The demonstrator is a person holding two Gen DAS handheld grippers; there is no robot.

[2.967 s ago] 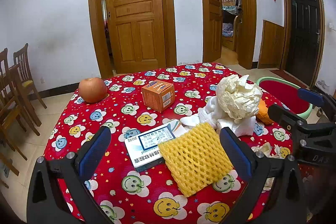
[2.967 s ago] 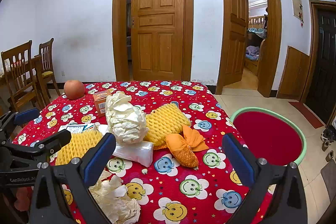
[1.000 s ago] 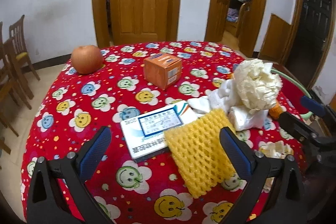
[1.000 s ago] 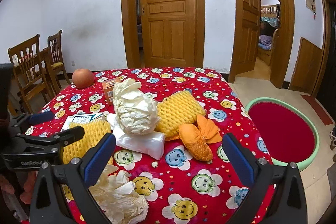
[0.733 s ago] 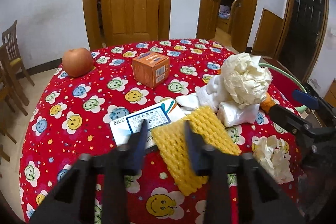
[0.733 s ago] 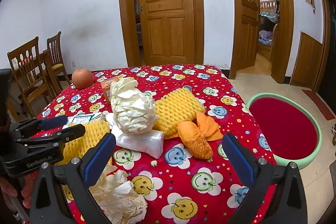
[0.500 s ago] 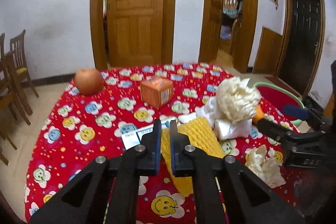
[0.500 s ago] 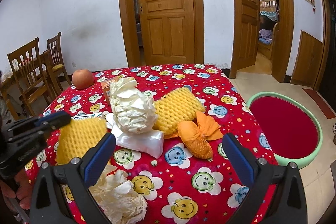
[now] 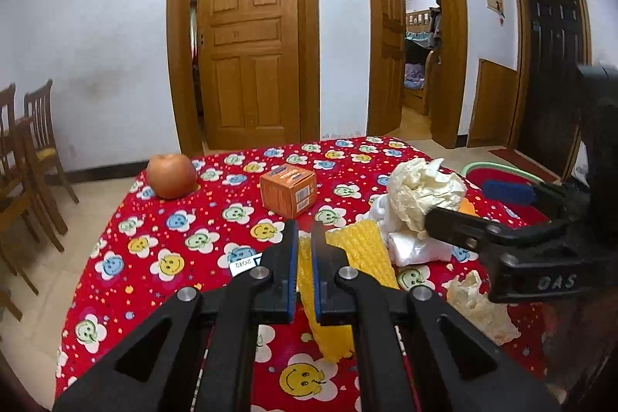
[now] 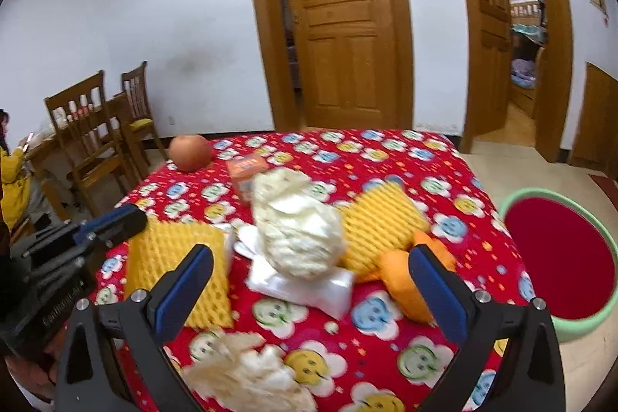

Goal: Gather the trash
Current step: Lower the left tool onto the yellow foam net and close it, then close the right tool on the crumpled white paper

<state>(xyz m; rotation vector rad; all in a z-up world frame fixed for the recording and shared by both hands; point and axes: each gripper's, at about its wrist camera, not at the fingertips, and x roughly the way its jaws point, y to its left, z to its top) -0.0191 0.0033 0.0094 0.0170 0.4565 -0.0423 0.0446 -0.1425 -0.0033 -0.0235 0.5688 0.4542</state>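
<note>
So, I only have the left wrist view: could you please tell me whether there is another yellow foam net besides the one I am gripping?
Observer: Yes. The right wrist view shows a second foam net lying on the table behind the paper ball, apart from the held net in the left gripper.
Operator: Thank you. Is the right gripper free to take it?
Observer: The right gripper is wide open with nothing between its fingers.

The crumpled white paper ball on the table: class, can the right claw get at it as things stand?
Probably yes. The right claw is open and empty, and the crumpled white paper ball sits straight ahead between its fingers on top of the pile, with nothing in front of it.
</note>
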